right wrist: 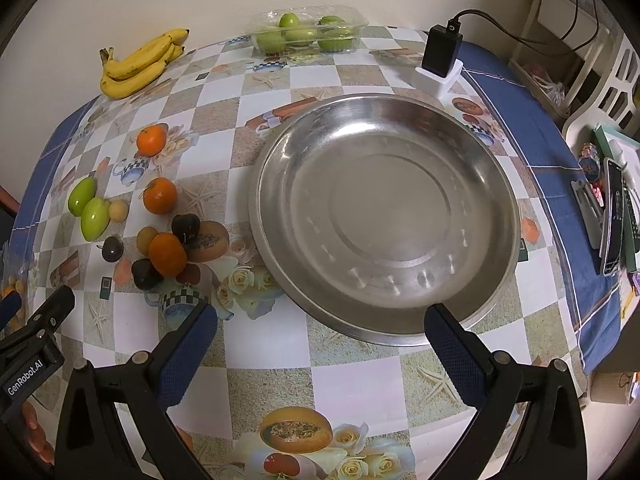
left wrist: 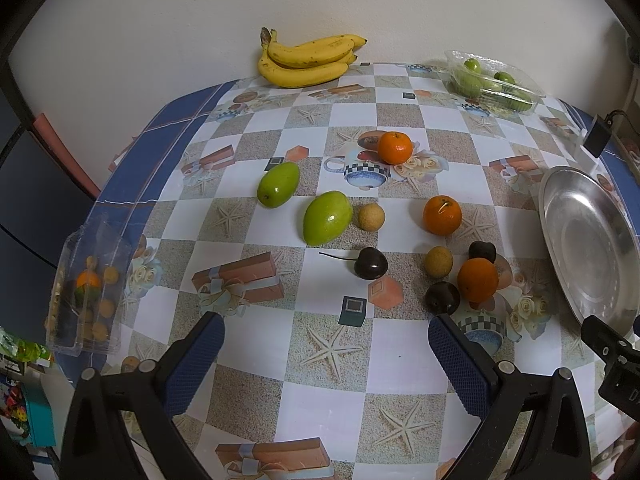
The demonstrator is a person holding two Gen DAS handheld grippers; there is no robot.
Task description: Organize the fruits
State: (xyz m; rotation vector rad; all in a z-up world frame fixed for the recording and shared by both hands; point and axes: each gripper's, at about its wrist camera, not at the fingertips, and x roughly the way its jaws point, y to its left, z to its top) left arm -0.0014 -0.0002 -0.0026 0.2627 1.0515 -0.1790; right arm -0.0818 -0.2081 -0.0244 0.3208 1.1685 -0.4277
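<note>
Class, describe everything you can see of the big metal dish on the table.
The metal dish is a wide, round, shallow basin that looks like stainless steel, shiny with faint scuffs and light reflections. It has a flat circular floor, a sloping wall and a thin rolled rim. It sits upright and flat on the patterned tablecloth, right of the loose fruit, and holds nothing. No fruit touches it. The right claw is open just in front of its near rim, not touching it.

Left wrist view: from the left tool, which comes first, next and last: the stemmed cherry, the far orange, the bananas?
1. Stemmed cherry: nearest, just ahead of the open left tool.
2. Far orange: mid-table, slightly right.
3. Bananas: farthest, against the wall.
</note>
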